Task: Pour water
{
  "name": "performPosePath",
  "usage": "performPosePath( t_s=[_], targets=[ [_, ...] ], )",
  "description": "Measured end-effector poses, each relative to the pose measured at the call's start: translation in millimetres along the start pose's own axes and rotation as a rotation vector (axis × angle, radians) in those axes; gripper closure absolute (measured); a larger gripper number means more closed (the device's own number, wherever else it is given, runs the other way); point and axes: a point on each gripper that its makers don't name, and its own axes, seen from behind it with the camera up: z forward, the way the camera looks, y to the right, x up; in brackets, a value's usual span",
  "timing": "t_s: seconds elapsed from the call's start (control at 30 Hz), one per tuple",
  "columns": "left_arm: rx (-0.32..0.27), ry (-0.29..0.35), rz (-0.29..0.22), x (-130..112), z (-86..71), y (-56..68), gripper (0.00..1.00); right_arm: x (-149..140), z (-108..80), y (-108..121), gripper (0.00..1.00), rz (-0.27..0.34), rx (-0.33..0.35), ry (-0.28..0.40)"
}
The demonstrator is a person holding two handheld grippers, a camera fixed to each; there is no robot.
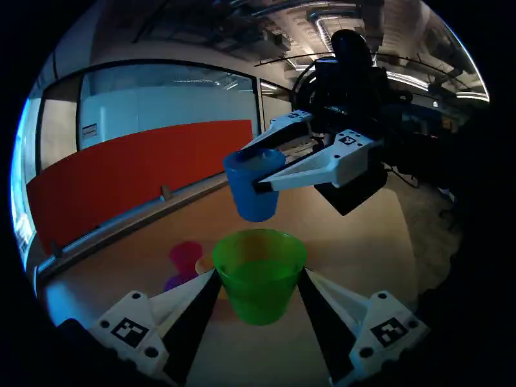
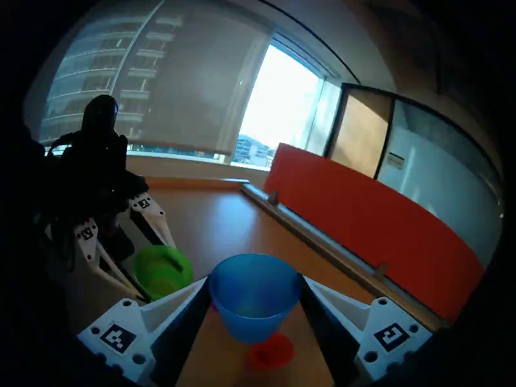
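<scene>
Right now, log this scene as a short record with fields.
left tongs: shut on green cup, upright, liquid seems inside
right tongs: shut on blue cup, upright, not tipped yet
cups touching: no, apart
table: wooden, pink cup on it
backdrop: red panel below glass

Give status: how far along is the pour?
Done: both cups are gripped, green cup in the left gripper, blue cup in the right gripper, raised. In hand: both upright, nothing pouring; green looks part-filled. Left: probably a tilt, then setting down.
</scene>
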Motion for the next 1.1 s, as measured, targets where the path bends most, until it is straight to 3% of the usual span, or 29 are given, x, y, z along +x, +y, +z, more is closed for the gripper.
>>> performPosePath(
  t_s=[0.5,1.1],
  targets=[
    [-0.021,-0.098,0.004,-30.2,3.1,2.3,0.18,-34.3,3.4,-23.6,0.06,0.058,0.092,-0.108],
    [-0.046,-0.21,0.029,-66.8,6.6,0.4,0.17,-69.8,1.0,-38.0,0.06,0.079,0.185,-0.212]
  ],
)
